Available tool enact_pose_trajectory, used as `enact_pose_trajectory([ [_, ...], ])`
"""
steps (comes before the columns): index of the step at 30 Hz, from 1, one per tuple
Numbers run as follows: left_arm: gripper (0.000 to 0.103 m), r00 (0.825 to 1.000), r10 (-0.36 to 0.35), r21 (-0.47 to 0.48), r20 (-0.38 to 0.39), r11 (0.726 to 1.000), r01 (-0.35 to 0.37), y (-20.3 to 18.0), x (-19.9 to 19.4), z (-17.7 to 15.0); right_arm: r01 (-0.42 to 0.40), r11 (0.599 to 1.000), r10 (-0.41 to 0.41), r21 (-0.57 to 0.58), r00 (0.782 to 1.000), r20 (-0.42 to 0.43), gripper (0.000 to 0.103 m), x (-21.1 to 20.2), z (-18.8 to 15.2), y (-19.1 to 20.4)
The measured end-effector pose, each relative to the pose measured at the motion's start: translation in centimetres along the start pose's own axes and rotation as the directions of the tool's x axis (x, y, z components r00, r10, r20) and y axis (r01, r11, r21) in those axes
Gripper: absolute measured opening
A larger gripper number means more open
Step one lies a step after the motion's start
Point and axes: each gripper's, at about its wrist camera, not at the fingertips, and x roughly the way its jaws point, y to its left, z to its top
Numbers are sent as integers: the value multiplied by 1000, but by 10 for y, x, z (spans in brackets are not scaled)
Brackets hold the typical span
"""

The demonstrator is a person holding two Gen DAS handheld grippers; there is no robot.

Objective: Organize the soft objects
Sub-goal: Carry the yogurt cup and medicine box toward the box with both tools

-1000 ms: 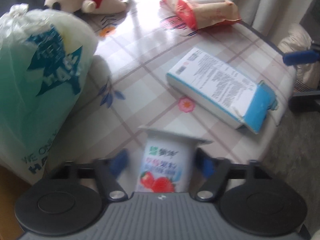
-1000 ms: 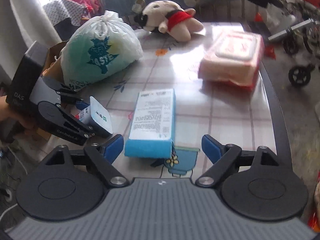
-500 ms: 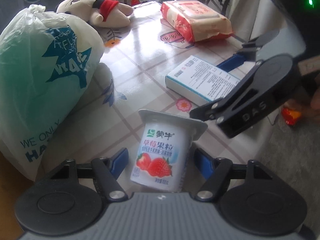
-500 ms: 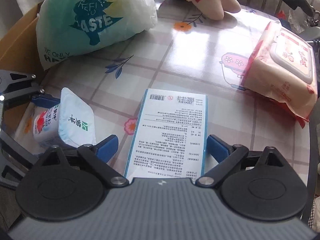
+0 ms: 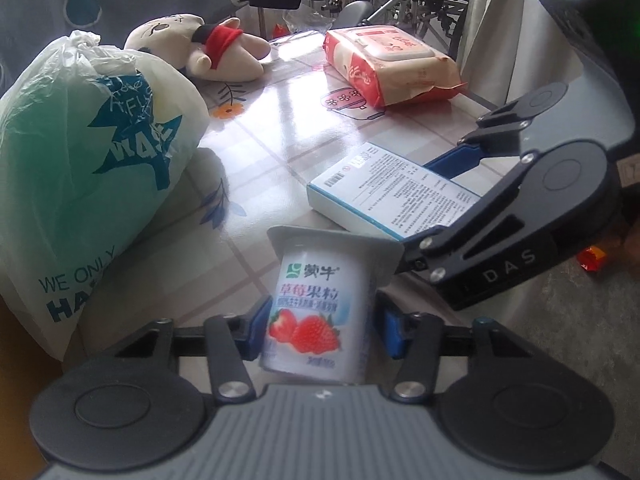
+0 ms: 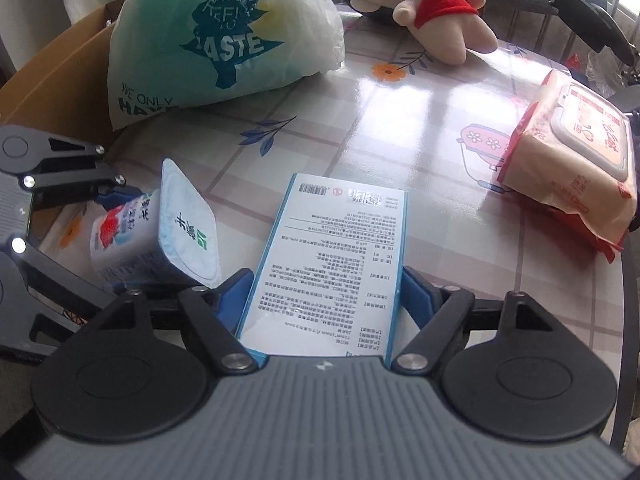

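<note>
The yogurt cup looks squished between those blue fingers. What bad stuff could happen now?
1. The left gripper is shut on the yogurt cup, held tilted. Squeezing harder might dent it or pop the foil lid.
2. The right gripper straddles the blue box right beside the cup, so the two grippers might bump.
3. The cup sits near the table edge by the cardboard box; if it slips, it could fall off.
</note>
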Motion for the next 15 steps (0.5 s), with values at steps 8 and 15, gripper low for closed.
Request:
enact_pose_trajectory([
  [8, 48, 997, 55, 51, 47, 997, -57, -17, -4, -7, 27, 999, -29, 47, 998, 48, 77, -9, -17, 6],
  [15, 46, 990, 134, 116, 42, 984, -138, -34, -7, -5, 26, 994, -34, 102, 996, 79, 77, -24, -37, 5],
])
